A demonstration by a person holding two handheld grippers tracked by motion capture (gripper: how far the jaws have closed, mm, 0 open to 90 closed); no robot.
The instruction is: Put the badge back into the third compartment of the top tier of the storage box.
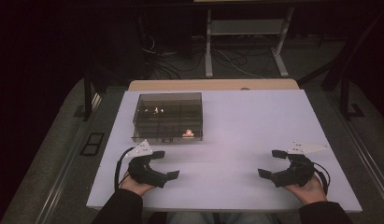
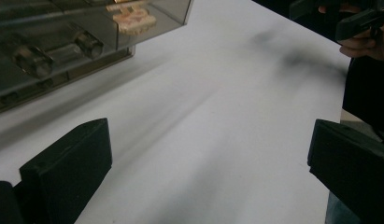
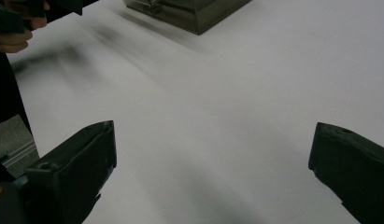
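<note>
A smoky transparent plastic box (image 1: 167,116) with a shut lid and inner compartments stands on the white table (image 1: 236,126), left of centre. Small pale orange pieces (image 1: 188,133) lie in its front right compartment, and a few more at its back left. My left gripper (image 1: 165,164) rests near the front left edge, just below the box, jaws wide apart and empty. My right gripper (image 1: 272,163) rests at the front right, also open and empty. In the left gripper view the box (image 2: 63,42) is close at upper left. In the right gripper view the box (image 3: 189,11) sits at the top.
A wooden edge (image 1: 213,84) runs along the back of the table. Beyond it stand a white desk frame (image 1: 245,42) and loose cables (image 1: 171,60) on the floor. Dark metal legs (image 1: 89,95) flank the table on both sides.
</note>
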